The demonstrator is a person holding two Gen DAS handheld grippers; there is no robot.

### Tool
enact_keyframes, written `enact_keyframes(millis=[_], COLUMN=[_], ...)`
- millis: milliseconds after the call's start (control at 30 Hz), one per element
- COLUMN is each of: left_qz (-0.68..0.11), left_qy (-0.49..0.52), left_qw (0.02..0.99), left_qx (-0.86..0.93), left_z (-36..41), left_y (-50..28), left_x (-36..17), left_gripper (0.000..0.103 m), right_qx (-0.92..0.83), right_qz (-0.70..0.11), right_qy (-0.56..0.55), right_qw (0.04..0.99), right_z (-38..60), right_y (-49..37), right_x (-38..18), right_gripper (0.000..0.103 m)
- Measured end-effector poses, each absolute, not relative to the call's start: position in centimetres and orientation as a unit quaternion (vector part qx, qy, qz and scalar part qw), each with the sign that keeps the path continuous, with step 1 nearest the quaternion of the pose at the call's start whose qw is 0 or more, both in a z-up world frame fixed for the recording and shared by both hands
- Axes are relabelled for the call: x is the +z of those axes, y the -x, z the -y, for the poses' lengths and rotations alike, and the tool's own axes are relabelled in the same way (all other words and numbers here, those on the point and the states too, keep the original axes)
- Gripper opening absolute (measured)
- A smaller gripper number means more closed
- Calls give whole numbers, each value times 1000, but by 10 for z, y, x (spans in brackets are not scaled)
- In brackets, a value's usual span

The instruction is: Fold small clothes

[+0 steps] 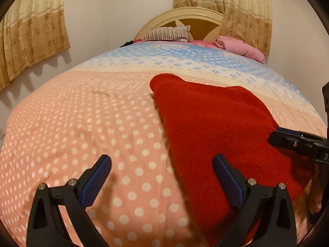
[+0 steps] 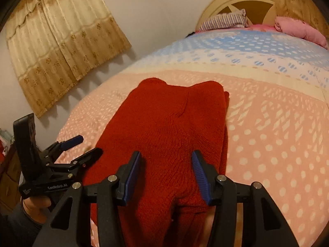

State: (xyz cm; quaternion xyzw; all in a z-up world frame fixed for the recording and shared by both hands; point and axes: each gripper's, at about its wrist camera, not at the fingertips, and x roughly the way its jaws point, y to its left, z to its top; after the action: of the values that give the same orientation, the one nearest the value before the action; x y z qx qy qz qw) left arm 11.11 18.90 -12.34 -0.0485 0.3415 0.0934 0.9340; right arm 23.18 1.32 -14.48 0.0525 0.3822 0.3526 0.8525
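— What's on the bed (image 1: 82, 123)?

— A red knitted garment (image 2: 164, 123), folded into a long shape, lying flat on the pink polka-dot bedspread (image 2: 277, 154). Its near end hangs toward the bed's front edge; the far end points at the headboard (image 1: 185, 18).

— And the left gripper (image 1: 162, 164)?

— Its jaws stand wide apart with nothing between them. One blue pad hangs over bare bedspread, the other over the garment's left edge. Whether that pad touches the cloth, I can't tell.

— The right gripper (image 2: 166, 164)?

— Partly apart, hovering above the near part of the garment. The red knit shows between the blue pads, but they don't pinch it. In the left wrist view only a black jaw of it enters from the right edge.

— Any writing?

— On the left gripper's black body, seen from the right wrist view, white lettering reads "GenRobot.AI". There's a smaller mark beside it, too small to read. A hand (image 2: 37, 205) grips that tool's handle, with a dark sleeve behind it.

— The rest of the room?

— A striped pillow (image 1: 167, 34) and a pink bundle (image 1: 240, 48) at the headboard, beige patterned curtains (image 2: 61, 51) on the wall.
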Motion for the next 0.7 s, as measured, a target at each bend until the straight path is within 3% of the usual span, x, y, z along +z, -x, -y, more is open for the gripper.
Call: enact_keyframes(millis=[100,400,700], left_qz=[-337,-271,-235], left_qy=[44,24,25], left_qw=[936,959,970], left_qx=[97,81,63], left_z=[-185,-164,-161], left_y=[-102,-72,-57], left_x=[-113,-61,-36], left_gripper=[102,102,103], right_qx=[341,223,202], right_qz=[-382,-287,-271], right_qy=[-85,-39,-49], right_qw=[855,931,940], right_z=[-2,6,15], right_y=[-227,-153,-129], right_x=[-135,-72,-49], right_gripper=[52,58,59])
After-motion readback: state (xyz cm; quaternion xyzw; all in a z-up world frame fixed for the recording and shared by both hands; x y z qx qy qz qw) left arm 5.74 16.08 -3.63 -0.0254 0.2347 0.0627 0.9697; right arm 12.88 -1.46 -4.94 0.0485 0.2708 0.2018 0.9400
